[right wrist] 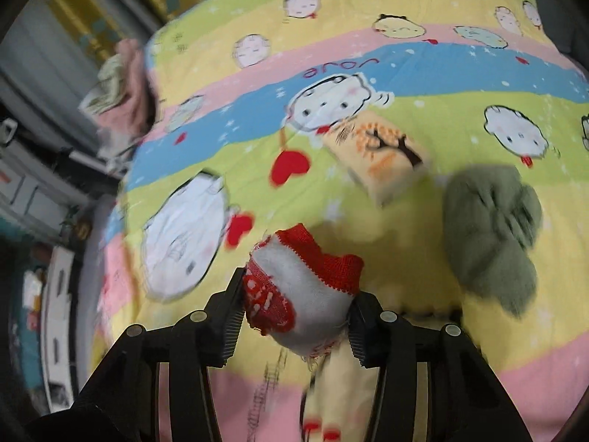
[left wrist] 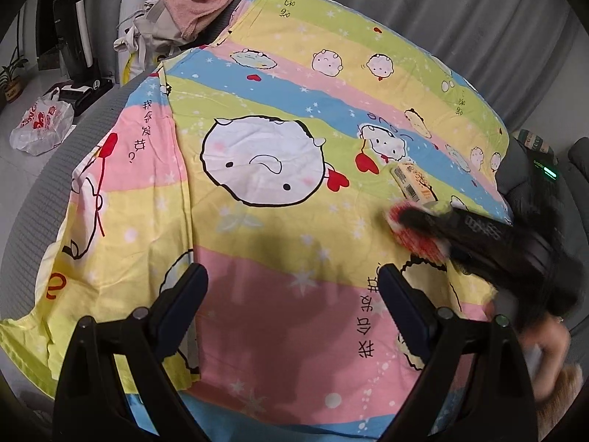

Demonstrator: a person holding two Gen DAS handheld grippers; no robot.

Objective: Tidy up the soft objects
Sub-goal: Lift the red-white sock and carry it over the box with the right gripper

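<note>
My right gripper (right wrist: 296, 307) is shut on a red and white sock (right wrist: 305, 294), held just above the cartoon-print sheet (right wrist: 423, 81). It also shows in the left wrist view (left wrist: 401, 221), blurred, with the sock (left wrist: 416, 239) in it. A green fuzzy sock (right wrist: 489, 232) lies to the right of the held one. A small tissue pack (right wrist: 386, 162) with a tree print lies beyond it, also in the left wrist view (left wrist: 414, 182). My left gripper (left wrist: 294, 294) is open and empty above the sheet (left wrist: 257, 147).
A heap of pink and beige cloth (left wrist: 198, 0) lies at the sheet's far left corner. A white plastic bag (left wrist: 40, 125) and a black appliance (left wrist: 73, 37) stand on the floor at left. Grey curtains (left wrist: 478, 18) hang behind.
</note>
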